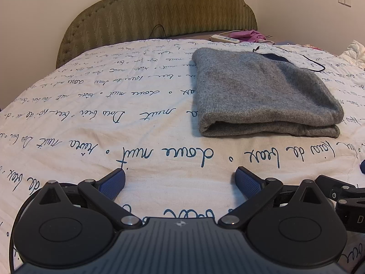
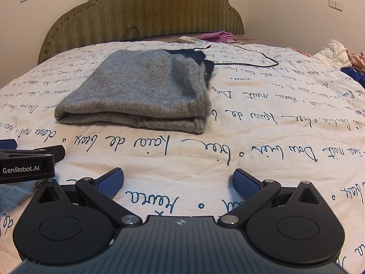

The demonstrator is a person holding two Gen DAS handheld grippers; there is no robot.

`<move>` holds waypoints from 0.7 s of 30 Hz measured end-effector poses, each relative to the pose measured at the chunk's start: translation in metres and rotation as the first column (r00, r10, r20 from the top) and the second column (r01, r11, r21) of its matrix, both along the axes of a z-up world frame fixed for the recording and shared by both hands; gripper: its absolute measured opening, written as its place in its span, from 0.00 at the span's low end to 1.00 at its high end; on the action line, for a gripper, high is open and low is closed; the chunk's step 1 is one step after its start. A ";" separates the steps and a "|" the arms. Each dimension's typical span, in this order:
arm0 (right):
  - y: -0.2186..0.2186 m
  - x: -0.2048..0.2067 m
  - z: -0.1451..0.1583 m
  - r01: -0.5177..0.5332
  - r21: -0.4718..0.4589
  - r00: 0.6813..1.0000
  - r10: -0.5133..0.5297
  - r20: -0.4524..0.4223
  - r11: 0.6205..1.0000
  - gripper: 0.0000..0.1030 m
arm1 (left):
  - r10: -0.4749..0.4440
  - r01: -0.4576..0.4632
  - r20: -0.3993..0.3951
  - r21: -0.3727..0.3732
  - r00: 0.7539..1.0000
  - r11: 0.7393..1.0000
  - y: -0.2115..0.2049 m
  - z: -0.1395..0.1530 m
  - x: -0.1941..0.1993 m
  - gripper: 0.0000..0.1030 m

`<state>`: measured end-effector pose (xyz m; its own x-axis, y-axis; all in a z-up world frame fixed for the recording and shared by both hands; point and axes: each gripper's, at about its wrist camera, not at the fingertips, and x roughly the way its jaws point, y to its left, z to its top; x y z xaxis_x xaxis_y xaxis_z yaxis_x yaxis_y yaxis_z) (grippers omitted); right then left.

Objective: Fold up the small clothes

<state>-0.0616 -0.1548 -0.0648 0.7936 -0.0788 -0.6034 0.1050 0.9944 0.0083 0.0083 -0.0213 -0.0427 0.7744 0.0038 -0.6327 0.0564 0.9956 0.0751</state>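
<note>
A grey knitted garment (image 1: 262, 91) lies folded into a thick rectangle on the white bedspread (image 1: 114, 114) printed with blue script. It also shows in the right wrist view (image 2: 141, 91), with a dark navy part (image 2: 189, 53) at its far end. My left gripper (image 1: 180, 180) is open and empty, low over the bedspread, short of the garment's near edge. My right gripper (image 2: 178, 180) is open and empty, also short of the garment and to its right. The left gripper's body (image 2: 27, 162) shows at the left edge of the right wrist view.
A padded olive headboard (image 1: 159, 11) stands at the far end. A white power strip (image 1: 224, 38) and pink cloth (image 1: 251, 35) lie by it. A black cable (image 2: 251, 57) runs across the bedspread past the garment. Loose clothes (image 2: 337, 54) are piled at far right.
</note>
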 end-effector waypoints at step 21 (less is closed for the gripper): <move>0.002 0.001 -0.001 -0.004 -0.013 1.000 0.004 -0.006 1.000 1.00 | -0.013 0.013 -0.008 -0.020 1.000 1.000 0.003 0.000 0.001 1.00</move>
